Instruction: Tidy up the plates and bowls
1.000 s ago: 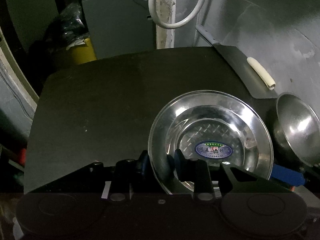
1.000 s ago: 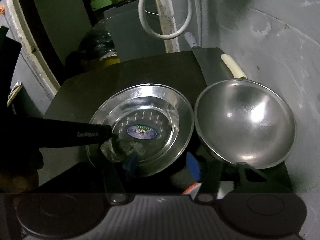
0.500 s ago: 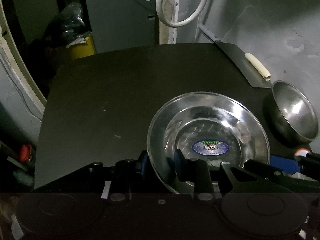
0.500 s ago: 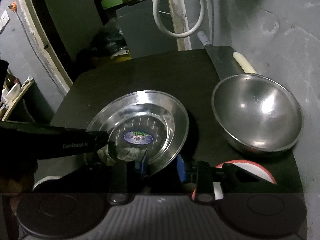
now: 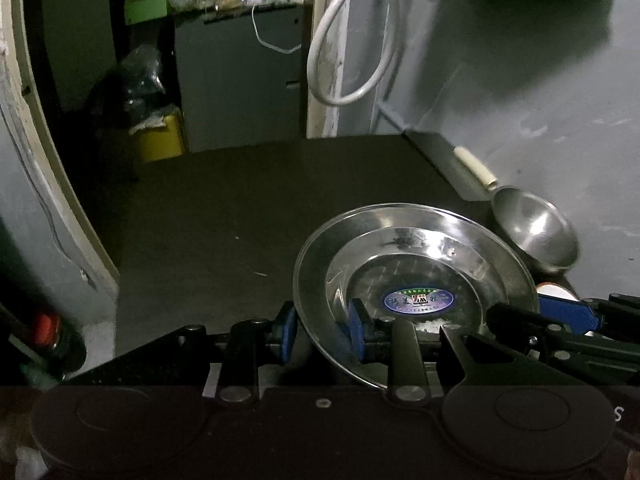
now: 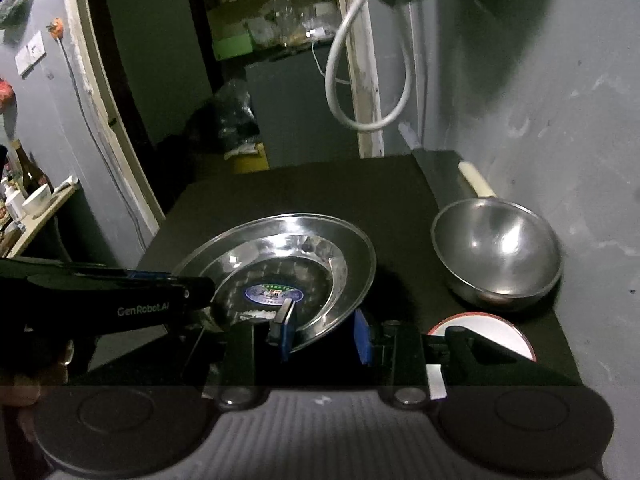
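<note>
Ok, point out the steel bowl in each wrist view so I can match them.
Left wrist: steel bowl at the right edge, beyond the steel plate.
Right wrist: steel bowl right of centre, apart from the plate.
Shared landmark: the cream-handled cleaver just behind the bowl.
</note>
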Motion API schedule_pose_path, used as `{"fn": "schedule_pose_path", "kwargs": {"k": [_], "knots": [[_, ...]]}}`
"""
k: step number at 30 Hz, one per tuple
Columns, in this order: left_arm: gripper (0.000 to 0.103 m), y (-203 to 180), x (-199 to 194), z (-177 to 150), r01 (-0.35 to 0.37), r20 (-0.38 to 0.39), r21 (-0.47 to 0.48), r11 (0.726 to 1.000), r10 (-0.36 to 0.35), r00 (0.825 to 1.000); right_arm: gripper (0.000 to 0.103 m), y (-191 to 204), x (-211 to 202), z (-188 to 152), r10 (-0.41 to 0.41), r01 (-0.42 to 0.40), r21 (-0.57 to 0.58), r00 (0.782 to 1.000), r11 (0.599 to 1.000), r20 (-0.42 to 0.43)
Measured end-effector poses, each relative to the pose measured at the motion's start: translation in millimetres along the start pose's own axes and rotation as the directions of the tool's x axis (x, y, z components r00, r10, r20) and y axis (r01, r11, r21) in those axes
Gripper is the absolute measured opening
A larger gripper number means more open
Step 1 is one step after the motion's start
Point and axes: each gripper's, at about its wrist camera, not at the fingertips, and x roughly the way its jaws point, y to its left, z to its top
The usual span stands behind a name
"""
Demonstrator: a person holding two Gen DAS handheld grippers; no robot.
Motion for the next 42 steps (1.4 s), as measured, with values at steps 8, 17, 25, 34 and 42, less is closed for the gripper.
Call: {"fn": "schedule_pose_path", "kwargs": {"k": [8, 17, 25, 34, 42], "knots": [[0.03, 24, -50, -26, -0.01, 0.034, 0.01, 1.0, 0.01, 0.999, 0.035, 46, -38, -18, 0.004, -0.004, -0.008, 0.999, 1.0, 0.039], [0.03, 48, -75, -71, -0.014, -0.001, 0.018, 1.0, 0.014, 1.0, 0.035, 82, -56, -56, 0.002, -0.002, -0.007, 1.0, 1.0, 0.003], [0.03, 53, -77, -96, -0.018, -0.034, 0.058, 0.998, 0.02, 0.999, 0.035, 93, -61, -81, -0.011, 0.012, 0.031, 0.999, 0.999, -0.044], [0.031, 47, -73, -102, 0.008, -0.062, 0.106, 0.994, -0.001, 0.998, 0.035, 91, -61, -90, -0.031, 0.036, 0.074, 0.997, 0.997, -0.072], [0.031, 45, -67, -105, 0.016, -0.08, 0.115, 0.993, -0.007, 0.997, 0.035, 88, -59, -94, -0.041, 0.049, 0.092, 0.995, 0.995, -0.088]]}}
